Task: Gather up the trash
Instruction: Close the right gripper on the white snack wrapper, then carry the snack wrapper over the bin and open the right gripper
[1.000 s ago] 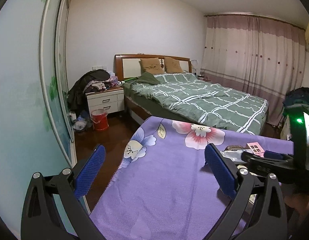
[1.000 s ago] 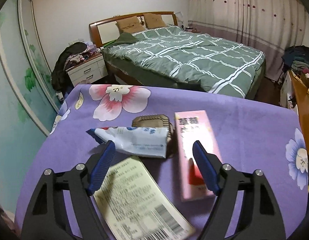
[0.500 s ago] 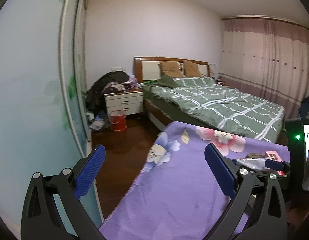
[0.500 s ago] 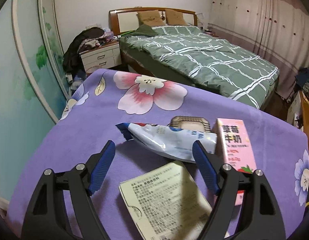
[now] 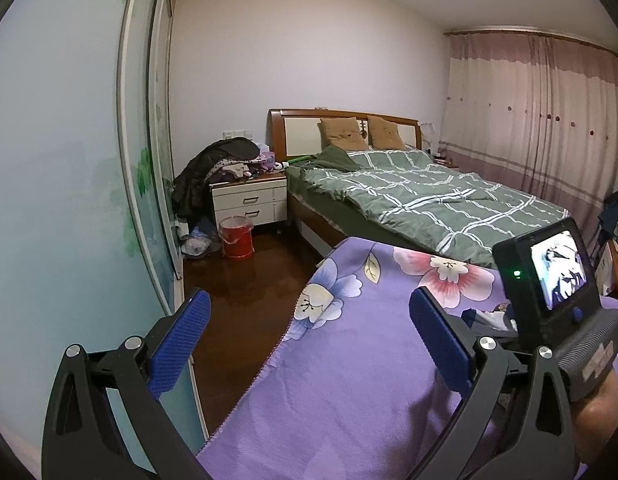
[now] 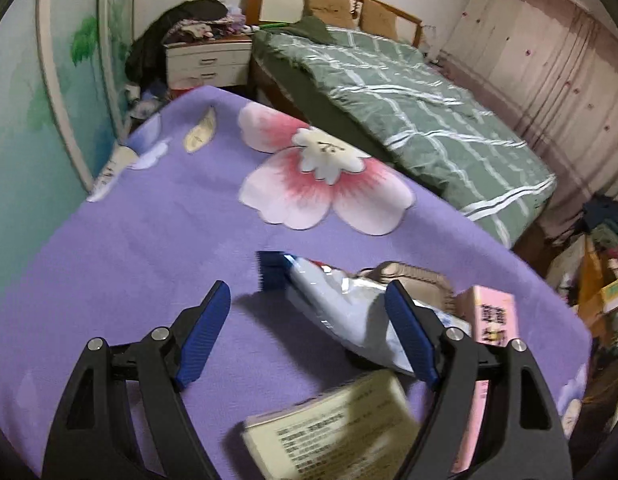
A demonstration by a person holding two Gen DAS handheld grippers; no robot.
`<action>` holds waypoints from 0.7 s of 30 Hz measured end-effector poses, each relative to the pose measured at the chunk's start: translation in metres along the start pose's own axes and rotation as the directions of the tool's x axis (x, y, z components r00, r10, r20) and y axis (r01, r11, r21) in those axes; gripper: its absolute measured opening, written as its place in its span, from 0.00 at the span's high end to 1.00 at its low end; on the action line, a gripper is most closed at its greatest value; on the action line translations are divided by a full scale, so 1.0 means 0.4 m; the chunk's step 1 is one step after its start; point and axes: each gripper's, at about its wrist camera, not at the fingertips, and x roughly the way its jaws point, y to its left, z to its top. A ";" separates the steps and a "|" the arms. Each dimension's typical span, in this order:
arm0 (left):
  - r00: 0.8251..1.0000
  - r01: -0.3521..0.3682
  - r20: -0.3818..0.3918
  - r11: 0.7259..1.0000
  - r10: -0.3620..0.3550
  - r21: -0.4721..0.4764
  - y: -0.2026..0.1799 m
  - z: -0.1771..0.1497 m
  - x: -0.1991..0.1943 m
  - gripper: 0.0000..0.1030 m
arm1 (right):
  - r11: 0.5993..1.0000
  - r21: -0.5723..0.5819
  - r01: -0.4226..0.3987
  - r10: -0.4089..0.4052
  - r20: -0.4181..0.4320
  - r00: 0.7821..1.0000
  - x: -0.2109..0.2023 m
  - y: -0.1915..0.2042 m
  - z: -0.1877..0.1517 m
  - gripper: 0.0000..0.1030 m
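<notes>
On the purple flowered tablecloth (image 6: pixel 129 248) lie a white and blue snack wrapper (image 6: pixel 341 304), a brown ridged tray (image 6: pixel 413 276) behind it, a pink milk carton (image 6: pixel 495 320) to its right and a printed paper sheet (image 6: pixel 333 432) in front. My right gripper (image 6: pixel 309 336) is open and empty just above the cloth, the wrapper's blue end between its fingers. My left gripper (image 5: pixel 309 344) is open and empty over the cloth's left edge (image 5: pixel 269 360). The right gripper's body and screen (image 5: pixel 557 276) show at the right of the left wrist view.
A red bin with a liner (image 5: pixel 236 237) stands on the dark floor by a white nightstand (image 5: pixel 249 202) piled with clothes. A green checked bed (image 5: pixel 429 200) lies behind the table. A sliding wardrobe door (image 5: pixel 69 200) runs along the left. Clutter (image 6: pixel 601 264) sits at the right.
My right gripper has swung left and closer over the wrapper. My left gripper has turned left, off the table edge, toward the floor and red bin.
</notes>
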 end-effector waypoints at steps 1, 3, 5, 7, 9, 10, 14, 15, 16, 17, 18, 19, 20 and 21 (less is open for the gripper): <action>1.000 0.002 0.000 1.000 -0.002 0.007 -0.005 -0.001 0.000 0.05 | 1.000 0.000 0.007 -0.007 -0.002 1.000 0.003 -0.001 -0.001 0.33; 1.000 0.004 -0.002 1.000 -0.004 0.013 -0.010 -0.004 0.002 0.05 | 0.998 -0.007 0.060 -0.060 0.004 0.998 0.004 -0.005 -0.003 0.50; 1.000 0.007 -0.006 1.000 -0.006 0.019 -0.014 -0.005 0.005 0.05 | 0.997 -0.002 0.071 -0.071 0.004 0.997 0.004 -0.014 -0.002 0.55; 1.000 0.008 -0.007 1.000 -0.008 0.021 -0.016 -0.007 0.006 0.05 | 0.997 0.012 0.080 -0.080 0.011 0.997 -0.001 -0.024 0.000 0.68; 1.000 0.007 -0.008 1.000 -0.007 0.023 -0.017 -0.009 0.001 0.05 | 0.997 0.037 0.071 -0.072 0.027 0.997 -0.016 -0.039 0.000 0.77; 1.000 0.007 -0.009 1.000 -0.007 0.024 -0.018 -0.009 0.001 0.05 | 0.997 0.059 0.055 -0.057 0.036 0.998 -0.026 -0.050 -0.001 0.78; 1.000 0.012 -0.010 1.000 -0.012 0.027 -0.022 -0.009 0.003 0.05 | 0.993 0.114 0.023 -0.032 0.086 0.996 -0.064 -0.079 -0.010 0.82; 1.000 0.013 -0.009 0.999 -0.012 0.029 -0.024 -0.009 0.002 0.05 | 0.991 0.131 0.010 -0.023 0.101 0.995 -0.078 -0.088 -0.014 0.82; 1.000 0.015 -0.008 0.999 -0.015 0.033 -0.027 -0.010 0.001 0.05 | 0.989 0.148 -0.005 -0.012 0.115 0.993 -0.089 -0.096 -0.017 0.82; 1.000 0.017 -0.008 0.999 -0.017 0.036 -0.030 -0.011 0.000 0.05 | 0.985 0.170 -0.028 0.005 0.136 0.991 -0.106 -0.108 -0.020 0.82; 1.000 0.019 -0.008 0.999 -0.019 0.039 -0.032 -0.011 0.000 0.05 | 0.981 0.188 -0.048 0.018 0.158 0.987 -0.125 -0.120 -0.023 0.82; 1.000 0.023 -0.008 0.999 -0.023 0.042 -0.035 -0.012 -0.001 0.05 | 0.978 0.201 -0.061 0.025 0.175 0.984 -0.142 -0.129 -0.023 0.82; 1.000 0.027 -0.009 0.999 -0.027 0.046 -0.039 -0.014 -0.003 0.05 | 0.971 0.222 -0.083 0.037 0.201 0.979 -0.168 -0.146 -0.028 0.82; 1.000 0.029 -0.009 0.998 -0.029 0.050 -0.040 -0.014 -0.005 0.05 | 0.968 0.233 -0.093 0.043 0.213 0.976 -0.184 -0.152 -0.029 0.82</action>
